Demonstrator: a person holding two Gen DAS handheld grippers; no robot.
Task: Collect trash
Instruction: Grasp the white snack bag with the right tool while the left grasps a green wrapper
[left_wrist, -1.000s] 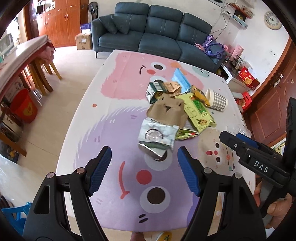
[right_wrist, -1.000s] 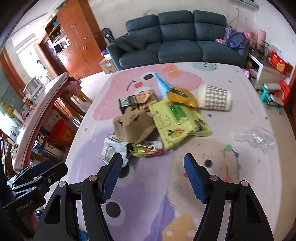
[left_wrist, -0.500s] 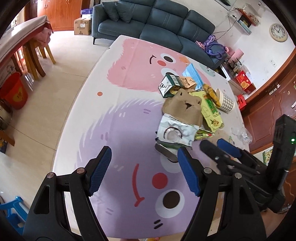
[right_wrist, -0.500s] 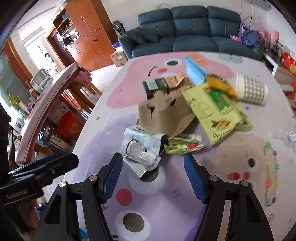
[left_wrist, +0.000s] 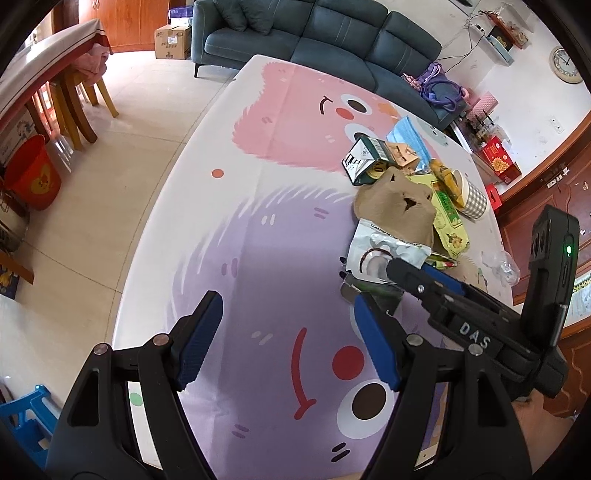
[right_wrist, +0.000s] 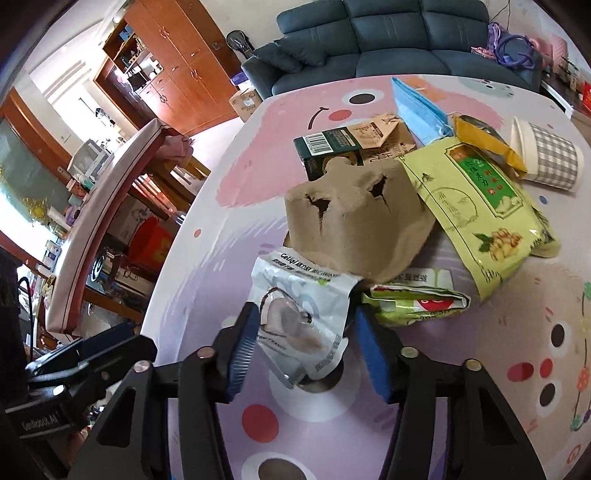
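Observation:
A pile of trash lies on the cartoon-print table (left_wrist: 258, 229). It holds a white foil pouch (right_wrist: 303, 325), a brown pulp tray (right_wrist: 354, 221), a yellow-green snack bag (right_wrist: 476, 206), a small green wrapper (right_wrist: 413, 302), a dark green carton (right_wrist: 328, 147), a blue face mask (right_wrist: 417, 107) and a checked paper cup (right_wrist: 546, 158). My right gripper (right_wrist: 306, 350) is open, with one finger on each side of the pouch's near end. My left gripper (left_wrist: 288, 332) hangs open over bare table, left of the pile, holding nothing. The pouch (left_wrist: 380, 254) lies at the right gripper's tips (left_wrist: 406, 269).
Crumpled clear plastic (left_wrist: 506, 266) lies near the table's right edge. Beyond the table stands a dark blue sofa (left_wrist: 314, 33). On the floor to the left are a red bucket (left_wrist: 33, 173), a wooden table with chairs (left_wrist: 74, 74) and a blue stool (left_wrist: 22, 410).
My right gripper has moved forward and down onto the pile, and its fingers now flank the white pouch with a narrower gap. My left gripper has swung left, away from the trash.

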